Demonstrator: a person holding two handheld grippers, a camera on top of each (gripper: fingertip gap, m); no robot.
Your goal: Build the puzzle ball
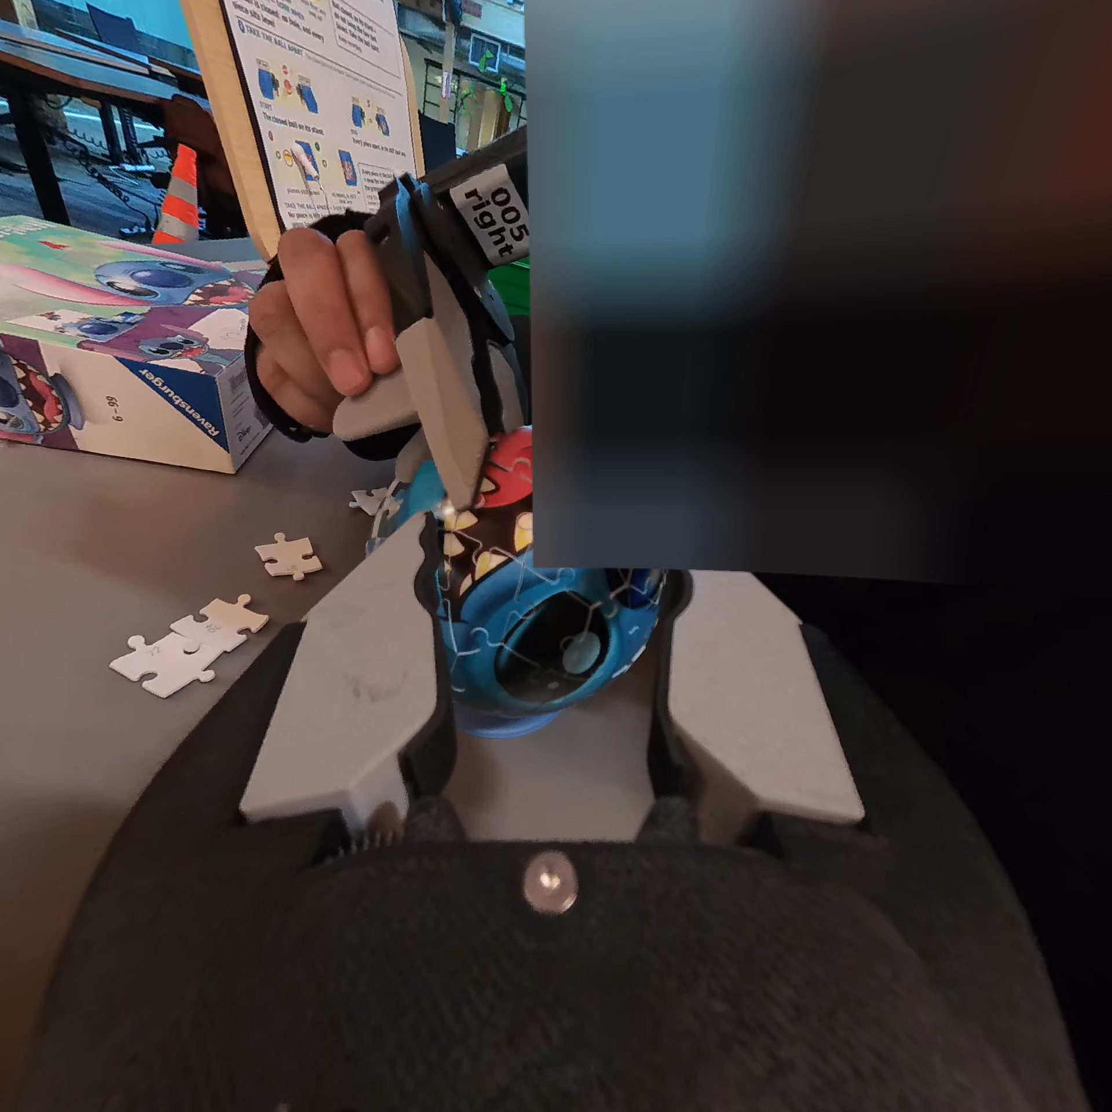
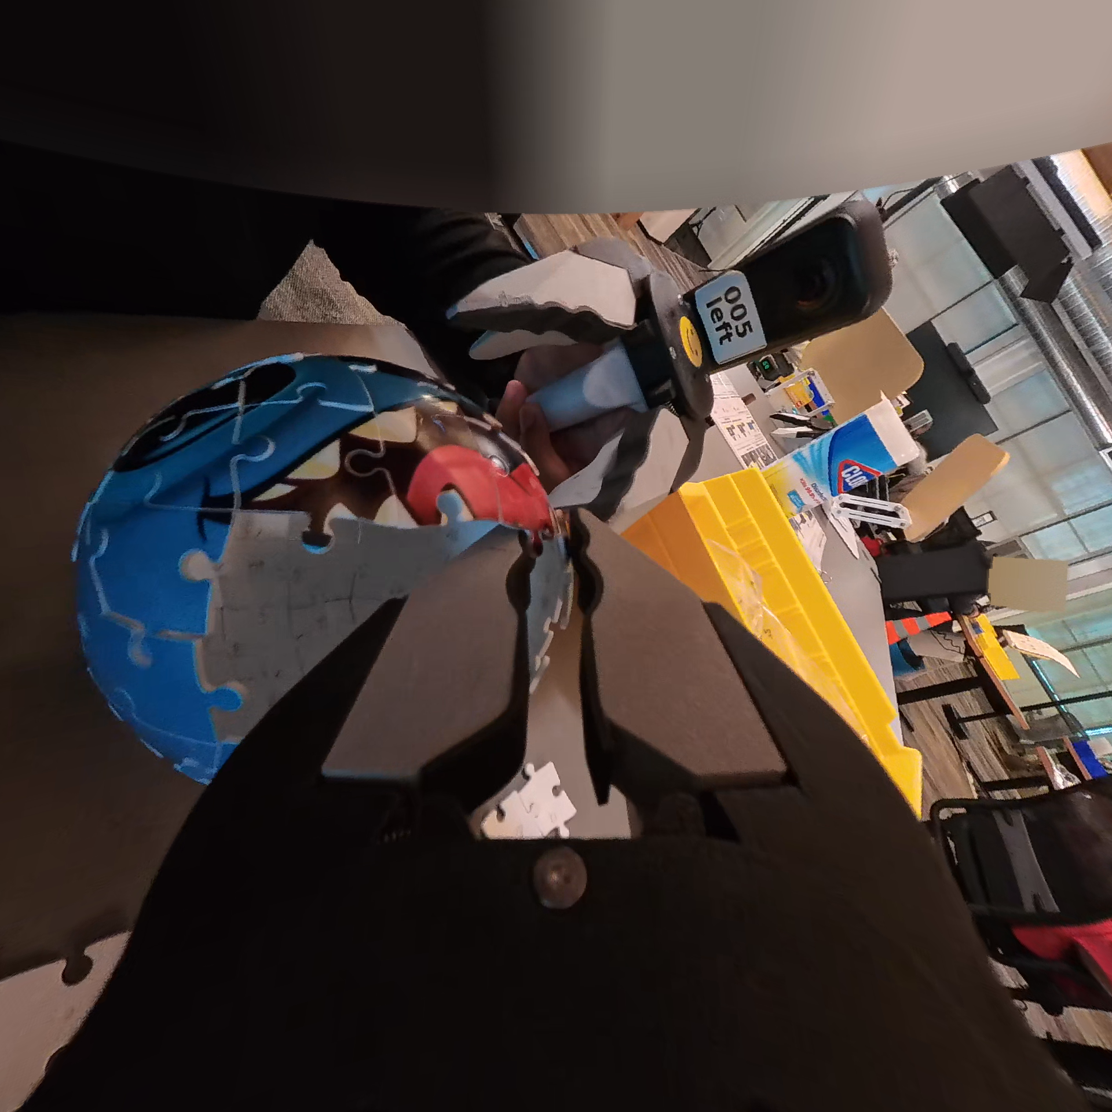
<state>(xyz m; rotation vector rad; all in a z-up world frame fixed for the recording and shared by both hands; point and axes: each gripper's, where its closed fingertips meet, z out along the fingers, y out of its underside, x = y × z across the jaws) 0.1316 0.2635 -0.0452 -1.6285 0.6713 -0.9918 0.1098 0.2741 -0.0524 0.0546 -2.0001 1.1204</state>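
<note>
A matte grey table (image 1: 120, 752) carries everything, its surface smooth and faintly scuffed. On it, far left in the left wrist view, sits a glossy cardboard puzzle box (image 1: 120, 349) with printed cartoon art and crisp folded edges, and behind it stands a pale instruction board (image 1: 319, 108) with small pictures. In the right wrist view a ribbed yellow plastic bin (image 2: 776, 602) lies beyond the fingers. The puzzle ball (image 1: 541, 638) is a shiny, curved shell of interlocking plastic pieces, mostly blue with a dark mouth, cream teeth and a red tongue; it stands on the table, resting on a blue ring base between the left gripper's fingers. The right wrist view shows a gap in the shell where the dull grey inner faces of pieces are visible. The left gripper (image 1: 550, 577) has broad, flat, light-grey fingers set wide around the ball, their wavy dark pads close to its sides; contact cannot be confirmed. The right gripper (image 2: 553, 529) has its tapered fingers drawn narrow, tips at the ball's open rim by the red tongue; whether they pinch a piece is unclear. Flat white loose pieces (image 1: 186, 644), knobbed and matte, lie face down left of the ball.
</note>
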